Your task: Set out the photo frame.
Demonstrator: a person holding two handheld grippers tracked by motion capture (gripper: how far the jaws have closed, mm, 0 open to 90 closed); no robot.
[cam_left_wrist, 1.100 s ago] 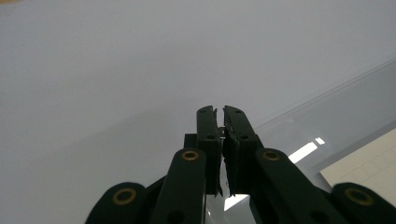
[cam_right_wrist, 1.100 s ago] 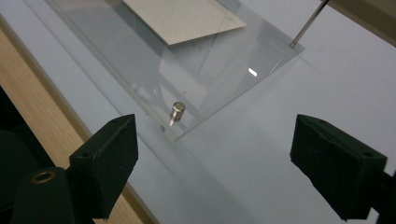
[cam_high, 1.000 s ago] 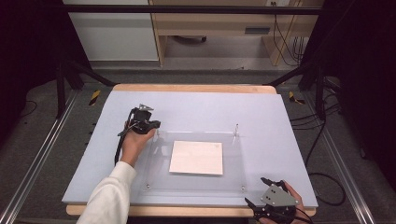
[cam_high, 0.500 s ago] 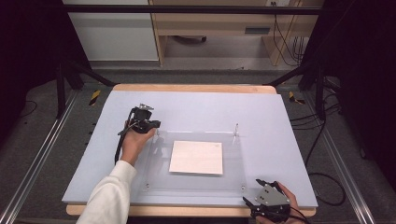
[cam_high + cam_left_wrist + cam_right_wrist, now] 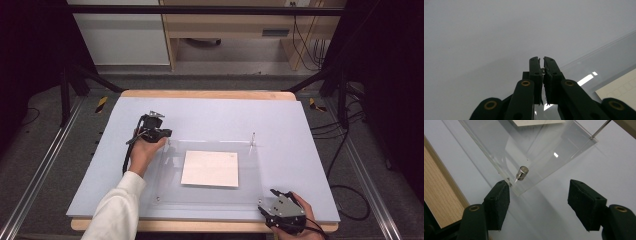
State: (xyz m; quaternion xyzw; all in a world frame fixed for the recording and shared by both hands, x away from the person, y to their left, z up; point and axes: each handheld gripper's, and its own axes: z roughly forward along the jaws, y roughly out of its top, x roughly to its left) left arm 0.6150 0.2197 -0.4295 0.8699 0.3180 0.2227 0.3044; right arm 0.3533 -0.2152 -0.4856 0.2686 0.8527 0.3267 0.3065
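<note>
A clear acrylic plate [image 5: 210,195] lies on the pale lavender board [image 5: 215,115], with a white sheet of paper [image 5: 210,168] at its middle. My left gripper [image 5: 162,134] rests at the plate's far left corner. In the left gripper view, that gripper [image 5: 541,60] is shut with a small metal glint between the pads. My right gripper [image 5: 267,198] sits at the plate's near right corner. Its jaws [image 5: 537,185] are open and have just been closing. The plate's corner [image 5: 517,192] lies between them, with a short metal stud [image 5: 521,173] just beyond the left pad.
A thin metal pin [image 5: 253,138] stands upright at the plate's far right corner. The board's wooden front edge [image 5: 441,192] runs close behind my right gripper. Metal rails [image 5: 45,165] flank the table, and cables [image 5: 345,195] trail on the floor to the right.
The right gripper has shifted slightly left along the front edge and its jaws have narrowed. The left hand and gripper have stayed put.
</note>
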